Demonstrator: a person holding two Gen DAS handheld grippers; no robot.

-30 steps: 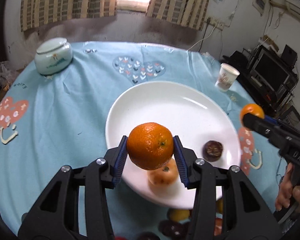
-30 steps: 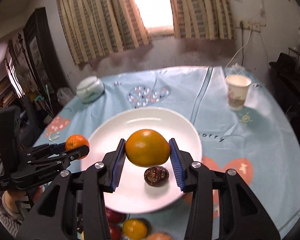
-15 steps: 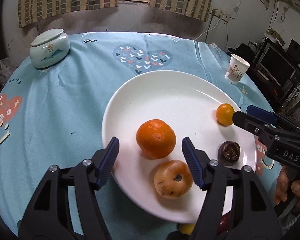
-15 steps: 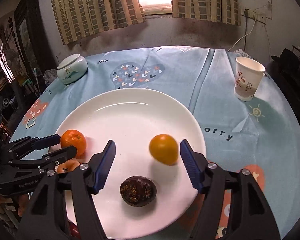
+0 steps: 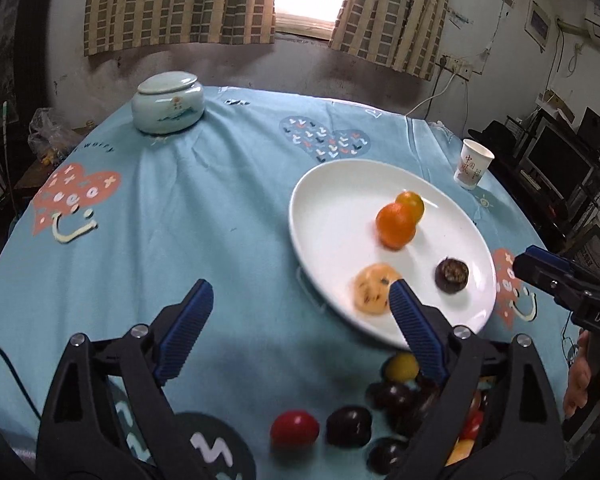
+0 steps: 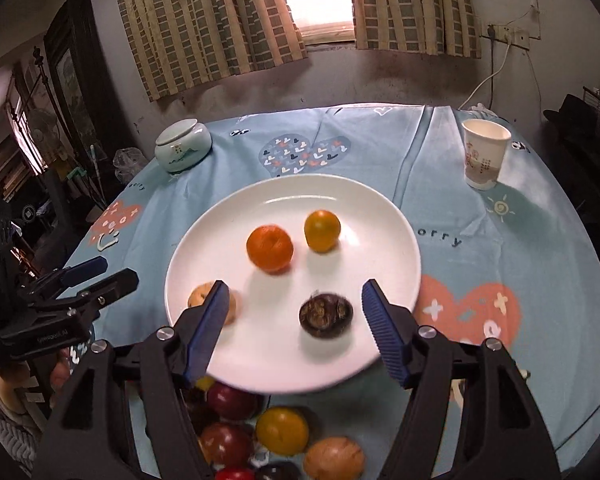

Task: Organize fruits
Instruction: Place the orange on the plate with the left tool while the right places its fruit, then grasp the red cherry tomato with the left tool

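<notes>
Both tongs, left (image 5: pixel 300 330) and right (image 6: pixel 294 326), have just been opening and are standing apart, empty. Loose fruits (image 6: pixel 282 430) are lying at the frame's bottom, below the plate (image 6: pixel 380 208), nearer the right tongs.

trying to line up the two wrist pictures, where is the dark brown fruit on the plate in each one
Left wrist: the dark brown fruit lies at the right of the picture, on the near right part of the white plate.
Right wrist: it lies low in the middle, between the tips of the open right gripper.
Shared landmark: the paper cup, beyond the plate's right side in both.
</notes>
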